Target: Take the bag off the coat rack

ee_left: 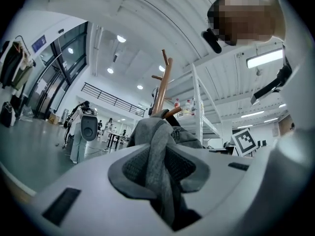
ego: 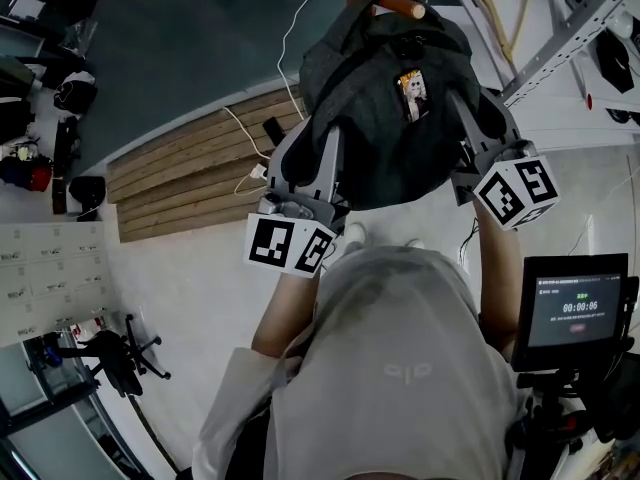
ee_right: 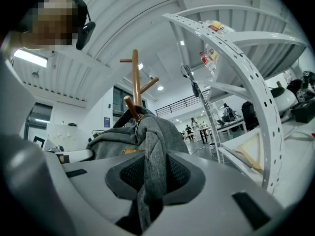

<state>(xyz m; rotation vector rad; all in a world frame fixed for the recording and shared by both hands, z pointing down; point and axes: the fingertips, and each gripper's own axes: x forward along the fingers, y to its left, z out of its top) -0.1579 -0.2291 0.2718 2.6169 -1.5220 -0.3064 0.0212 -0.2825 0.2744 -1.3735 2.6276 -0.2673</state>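
Grey bag (ego: 390, 98) hanging from a peg of the wooden coat rack (ee_right: 134, 77), viewed from above and along each gripper. Left gripper (ee_left: 160, 173): jaws closed on a fold of the bag's fabric at its left side. Right gripper (ee_right: 147, 178): jaws closed on a fold at its right side. White shelving (ee_right: 256, 107) stands beside the rack

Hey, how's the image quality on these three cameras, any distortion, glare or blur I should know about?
Head view: evenly lit and sharp, though the dark bag shows little detail. Left gripper view: heavy fisheye with black corners, a ceiling light strip blown out, a mosaic patch upper right. Right gripper view: same fisheye, bowing the white shelf upright; mosaic patch upper left.
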